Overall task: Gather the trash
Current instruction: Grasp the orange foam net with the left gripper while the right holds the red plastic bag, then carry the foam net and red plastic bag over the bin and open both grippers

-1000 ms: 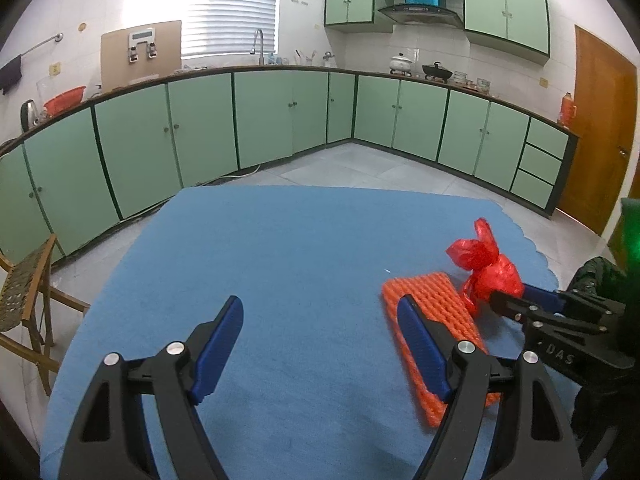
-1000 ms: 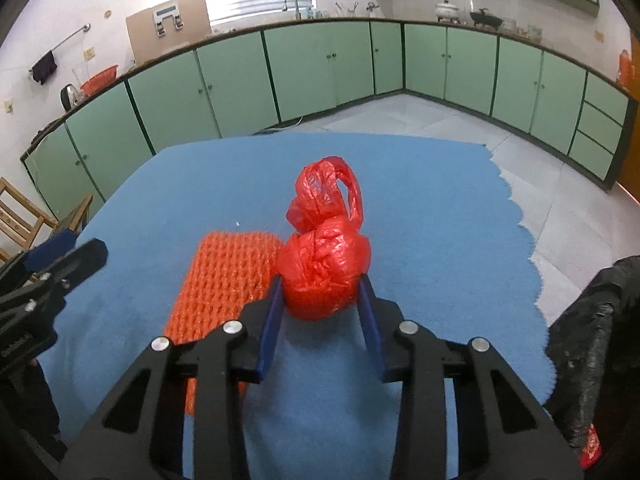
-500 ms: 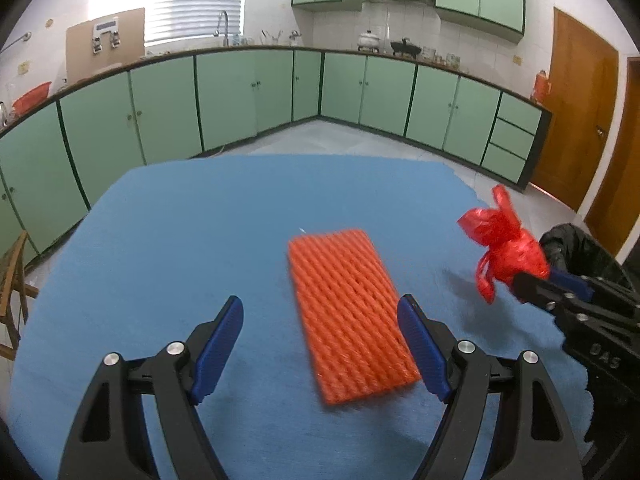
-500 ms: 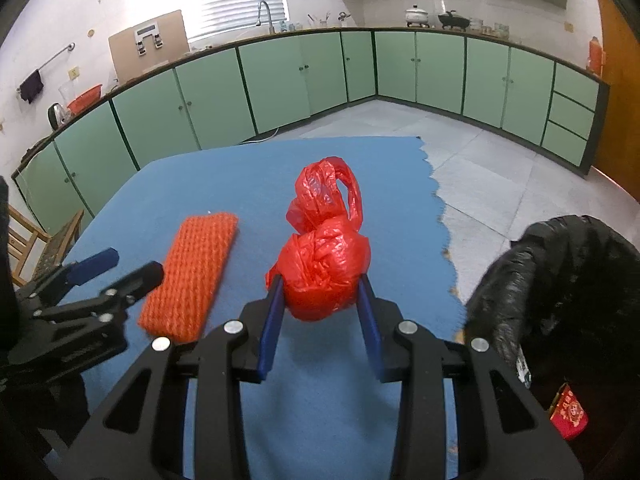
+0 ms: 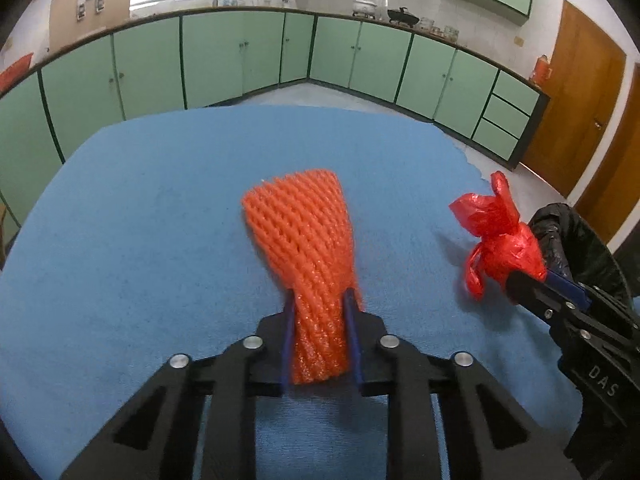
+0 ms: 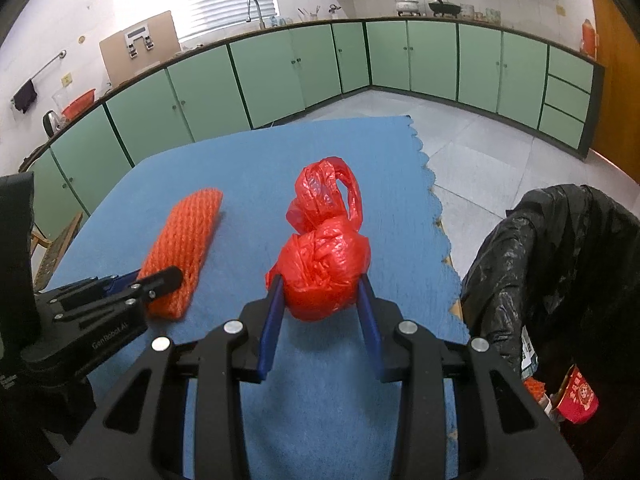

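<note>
Half a second ago my left gripper (image 5: 319, 312) was spread wide with the orange foam net (image 5: 308, 248) lying loose between its fingers; now the two blue pads are pressed into the near end of that net, which bunches narrow at the pinch and fans out wider toward the centre of the left wrist frame. Most of the net lies on the blue table mat (image 5: 132, 240). In the right wrist view the same net (image 6: 184, 248) sits at centre left, with my left gripper (image 6: 158, 278) reaching in from the lower left edge and clamped on its near end.

My right gripper (image 6: 320, 280) is still pinching the knotted red plastic bag (image 6: 324, 256), the round bundle squeezed between the blue pads and the tied handles standing up above it at the centre of the frame. Compared with the earlier frame, it has swung further toward the right side of the table. From the left wrist camera that bag (image 5: 500, 240) shows at the right of the frame, held at the tip of my right gripper (image 5: 532, 276), raised a little above the mat near its scalloped edge.

A black trash bag (image 6: 552, 264) stands open at the right edge of the right wrist view, just beside the mat, with a red printed wrapper (image 6: 576, 398) and other scraps visible inside at the lower right. In the left wrist view the black trash bag (image 5: 576, 236) sits directly behind the red bundle. Green kitchen cabinets (image 5: 240, 60) curve across the upper part of both frames.
</note>
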A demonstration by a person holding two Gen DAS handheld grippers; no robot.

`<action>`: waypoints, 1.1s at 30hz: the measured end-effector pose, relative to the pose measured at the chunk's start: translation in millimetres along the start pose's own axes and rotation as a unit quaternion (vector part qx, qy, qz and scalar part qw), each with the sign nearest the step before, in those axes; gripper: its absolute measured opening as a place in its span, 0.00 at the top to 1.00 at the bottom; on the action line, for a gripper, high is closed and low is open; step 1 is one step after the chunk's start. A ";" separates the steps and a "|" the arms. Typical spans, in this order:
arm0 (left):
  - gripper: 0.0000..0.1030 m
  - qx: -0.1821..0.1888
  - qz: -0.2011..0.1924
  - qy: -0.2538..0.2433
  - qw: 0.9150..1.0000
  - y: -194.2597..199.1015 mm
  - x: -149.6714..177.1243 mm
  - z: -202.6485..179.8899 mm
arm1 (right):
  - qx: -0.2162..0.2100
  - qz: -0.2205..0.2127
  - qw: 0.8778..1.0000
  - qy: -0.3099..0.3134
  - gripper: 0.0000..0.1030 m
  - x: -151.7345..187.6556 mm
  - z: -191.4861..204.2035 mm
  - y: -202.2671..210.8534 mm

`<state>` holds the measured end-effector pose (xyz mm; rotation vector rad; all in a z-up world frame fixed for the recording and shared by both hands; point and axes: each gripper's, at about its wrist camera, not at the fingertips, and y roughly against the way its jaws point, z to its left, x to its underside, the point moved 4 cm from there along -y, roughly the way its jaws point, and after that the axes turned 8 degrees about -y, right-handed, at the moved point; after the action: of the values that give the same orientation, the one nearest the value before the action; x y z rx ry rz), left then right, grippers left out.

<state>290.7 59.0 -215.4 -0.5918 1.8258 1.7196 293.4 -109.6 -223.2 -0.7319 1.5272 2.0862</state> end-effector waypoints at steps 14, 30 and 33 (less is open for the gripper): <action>0.82 -0.010 -0.062 -0.011 0.998 66.3 -11.2 3.6 | -0.011 -0.036 0.999 0.001 0.66 -19.8 11.0 44.6; 0.82 0.005 -0.108 -0.027 0.994 132.8 -16.7 -7.7 | -0.018 -0.075 0.997 -0.007 0.66 -21.1 15.0 121.1; 0.82 0.008 -0.116 -0.035 0.993 143.7 -18.4 -15.2 | -0.015 -0.084 0.996 -0.009 0.66 -17.9 10.9 136.9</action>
<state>208.5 54.6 -95.2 -0.6980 1.6500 1.5509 218.4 -139.1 -110.6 -0.8213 1.3777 1.9879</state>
